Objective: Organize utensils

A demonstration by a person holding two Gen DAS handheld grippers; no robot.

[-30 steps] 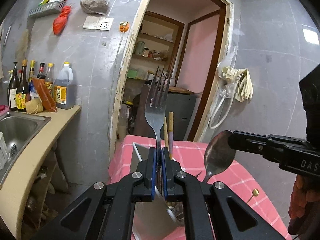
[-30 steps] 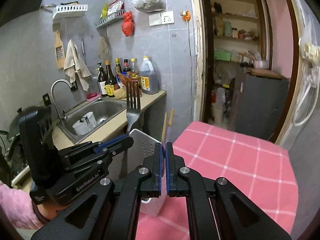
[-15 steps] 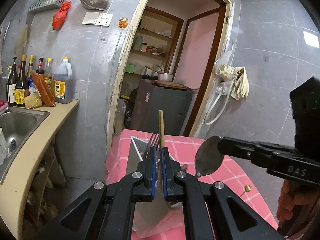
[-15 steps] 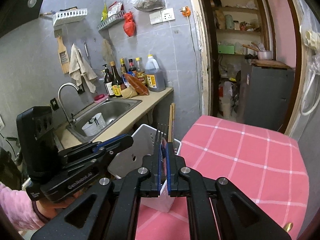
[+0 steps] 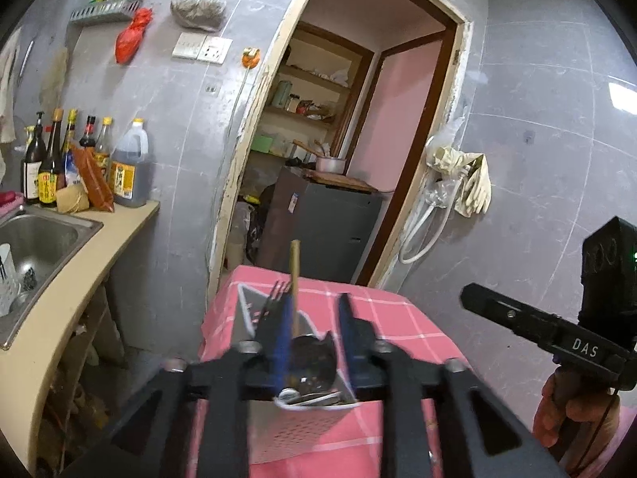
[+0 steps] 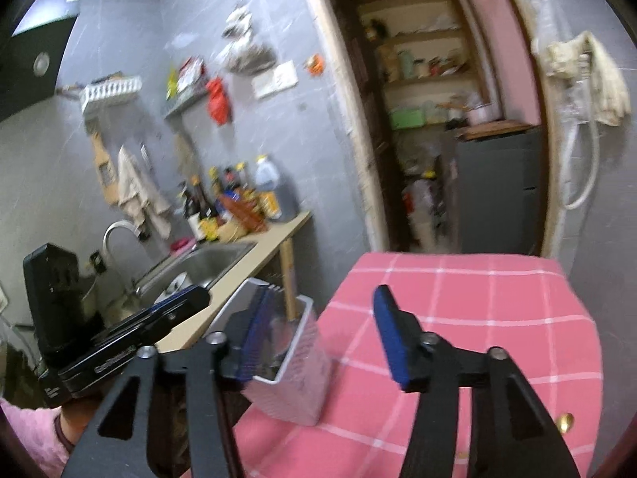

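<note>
A white perforated utensil holder (image 5: pixel 306 430) stands on the left part of the pink chequered table (image 5: pixel 398 318). In it stand a metal fork (image 5: pixel 278 290), a wooden chopstick (image 5: pixel 294 275) and a spoon (image 5: pixel 312 352) with its bowl up. My left gripper (image 5: pixel 314 334) hangs just over the holder. Its jaws are opening, and the pads stand apart on either side of the utensils without pressing them. My right gripper (image 6: pixel 322 338) is to the right of the holder (image 6: pixel 294 378), its jaws opening with nothing between them. The fork tines (image 6: pixel 272 288) show behind its left pad.
A beige counter (image 5: pixel 79 286) with a steel sink (image 5: pixel 36 239) and several bottles (image 5: pixel 127 175) runs along the left. Behind the table, a doorway opens onto a dark cabinet (image 5: pixel 326 231). A small gold object (image 6: pixel 565 422) lies on the cloth at the near right.
The fork and the spoon went down into the holder. Both grippers then opened and let them go. The right gripper has swung away to the right.
</note>
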